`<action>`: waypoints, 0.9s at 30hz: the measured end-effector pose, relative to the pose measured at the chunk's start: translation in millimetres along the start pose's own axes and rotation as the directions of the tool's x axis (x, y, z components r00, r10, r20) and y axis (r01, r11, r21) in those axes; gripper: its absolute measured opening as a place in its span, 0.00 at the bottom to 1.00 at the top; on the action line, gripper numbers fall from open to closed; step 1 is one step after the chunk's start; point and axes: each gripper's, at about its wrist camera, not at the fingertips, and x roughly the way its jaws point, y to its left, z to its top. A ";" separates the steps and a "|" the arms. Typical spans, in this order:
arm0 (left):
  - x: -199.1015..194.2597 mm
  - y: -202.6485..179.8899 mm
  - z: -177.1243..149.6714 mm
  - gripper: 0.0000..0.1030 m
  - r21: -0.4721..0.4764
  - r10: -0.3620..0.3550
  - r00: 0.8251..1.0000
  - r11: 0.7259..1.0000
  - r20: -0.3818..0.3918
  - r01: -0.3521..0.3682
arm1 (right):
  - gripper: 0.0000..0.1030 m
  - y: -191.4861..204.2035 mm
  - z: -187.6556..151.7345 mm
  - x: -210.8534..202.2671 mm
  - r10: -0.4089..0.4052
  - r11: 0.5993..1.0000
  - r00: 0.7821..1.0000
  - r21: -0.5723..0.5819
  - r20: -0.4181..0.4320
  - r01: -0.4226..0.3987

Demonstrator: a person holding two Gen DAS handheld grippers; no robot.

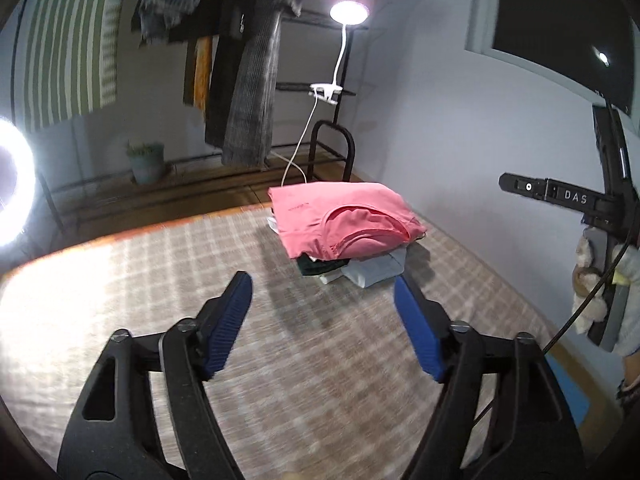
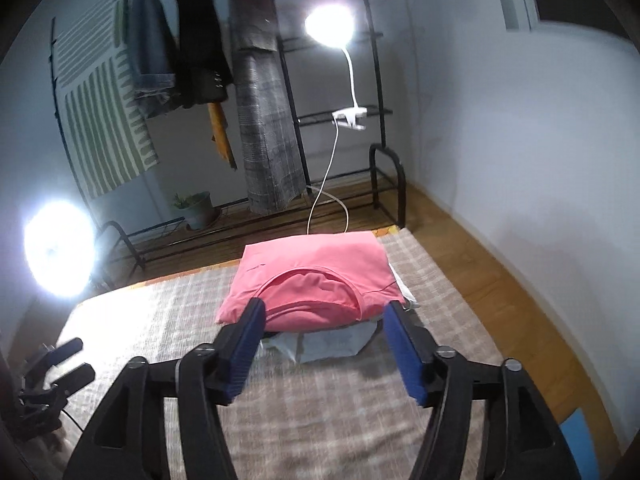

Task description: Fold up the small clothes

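Note:
A folded pink shirt (image 1: 344,220) lies on top of a stack of folded clothes (image 1: 360,270) on a checked mat (image 1: 160,280). My left gripper (image 1: 323,284) is open and empty, hovering over the mat short of the stack. My right gripper (image 2: 325,310) is open and empty, its blue pads (image 2: 248,344) just before the pink shirt (image 2: 312,280) and the light blue garment (image 2: 332,344) beneath it. The right gripper shows at the right edge of the left wrist view (image 1: 520,188); the left gripper shows at the left edge of the right wrist view (image 2: 60,364).
A black clothes rack (image 2: 332,112) with hanging garments stands behind the mat, with a clip lamp (image 2: 330,26) on it. A ring light (image 2: 56,252) glares at left. A potted plant (image 2: 196,208) sits on the rack base. Wooden floor (image 2: 480,280) and a white wall lie right.

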 end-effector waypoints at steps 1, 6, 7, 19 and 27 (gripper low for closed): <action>-10.2 3.1 -3.0 0.81 0.002 -0.005 1.000 1.000 0.009 0.005 | 0.75 7.9 -4.0 -10.9 -0.022 1.000 1.000 -0.009 0.018 0.022; -48.6 22.8 -17.3 0.86 -0.010 -0.001 0.999 1.000 0.033 0.001 | 0.93 37.0 -21.6 -43.9 -0.070 0.997 0.995 -0.025 0.065 0.072; -54.2 26.4 -19.9 0.86 -0.013 0.004 0.999 1.000 0.036 -0.003 | 0.94 42.8 -25.2 -48.5 -0.069 0.997 0.995 -0.028 0.069 0.071; -102.8 61.4 -46.6 1.00 -0.031 0.084 0.992 0.996 0.099 -0.081 | 1.00 105.5 -63.5 -66.5 -0.140 0.988 0.979 -0.045 0.150 0.148; -102.9 73.7 -59.9 1.00 -0.063 0.098 0.993 0.994 0.068 -0.094 | 1.00 126.7 -80.3 -65.4 -0.179 0.981 0.962 -0.043 0.206 0.191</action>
